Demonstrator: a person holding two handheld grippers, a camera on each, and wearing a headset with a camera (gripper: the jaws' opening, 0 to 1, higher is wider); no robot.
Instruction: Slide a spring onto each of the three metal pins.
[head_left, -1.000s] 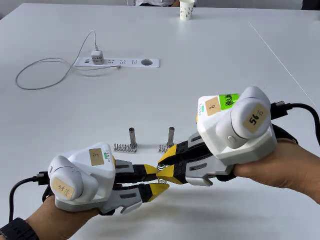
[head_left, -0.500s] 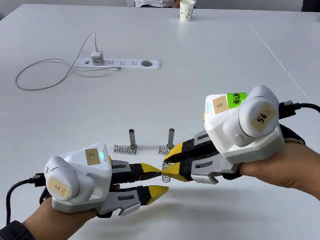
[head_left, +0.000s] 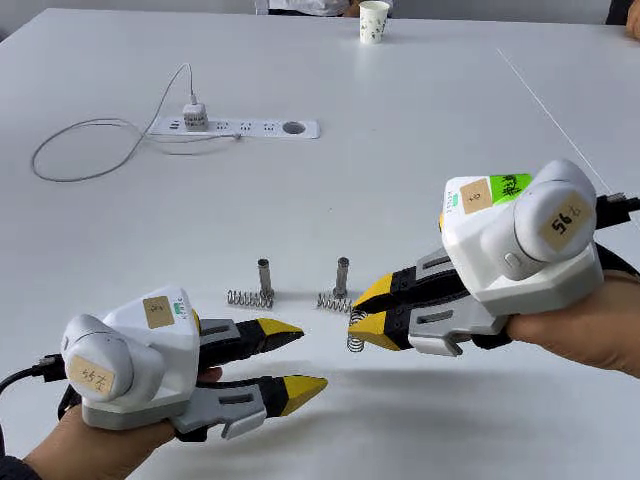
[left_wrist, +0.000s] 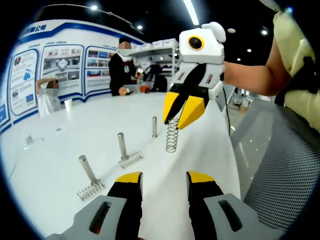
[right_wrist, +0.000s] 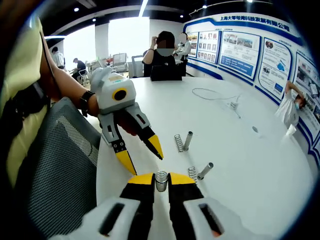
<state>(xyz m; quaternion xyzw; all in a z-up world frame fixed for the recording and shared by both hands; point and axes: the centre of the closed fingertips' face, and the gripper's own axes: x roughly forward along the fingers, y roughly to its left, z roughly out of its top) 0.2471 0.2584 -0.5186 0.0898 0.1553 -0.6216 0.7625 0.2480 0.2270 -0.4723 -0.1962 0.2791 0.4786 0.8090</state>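
spring (head_left: 356, 343) clamped in right gripper (head_left: 353, 322), hanging down; left gripper (head_left: 314, 358) jaws apart nr it.

The head view is looking forward and down over the desk (head_left: 420, 150), close above the left gripper (head_left: 312, 358) at lower left and the right gripper (head_left: 352, 325) at centre right. The left gripper view is skimming low over the desk, facing the right gripper at upper centre. The right gripper view is facing the opposite way, toward the left gripper, with the spring (right_wrist: 160, 181) close at lower centre. All three are sharing the metal pins (head_left: 342, 272).
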